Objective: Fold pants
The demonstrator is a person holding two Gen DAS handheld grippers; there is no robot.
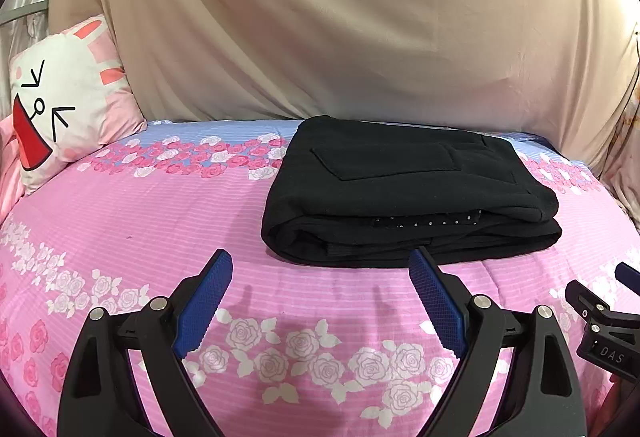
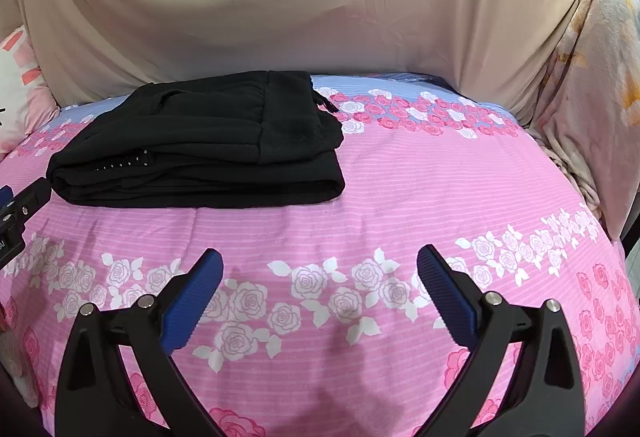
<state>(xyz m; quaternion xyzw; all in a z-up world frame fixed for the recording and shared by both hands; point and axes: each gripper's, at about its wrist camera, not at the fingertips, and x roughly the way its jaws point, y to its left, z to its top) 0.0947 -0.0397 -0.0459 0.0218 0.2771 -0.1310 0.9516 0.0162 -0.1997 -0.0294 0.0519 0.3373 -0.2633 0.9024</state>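
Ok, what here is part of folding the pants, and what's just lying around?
For the job:
pants, folded
left gripper, open
right gripper, open

Just there:
bedspread
bunny pillow
beige sheet

I am in a bedroom at home: a bed with a pink rose-print cover [image 1: 160, 221], a cartoon rabbit pillow [image 1: 68, 101], and a beige cloth [image 1: 320, 17] hanging behind.

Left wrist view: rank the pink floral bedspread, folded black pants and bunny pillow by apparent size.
1. pink floral bedspread, fills the lower frame.
2. folded black pants.
3. bunny pillow, partly cut off at the left edge, so its true size is unsure.
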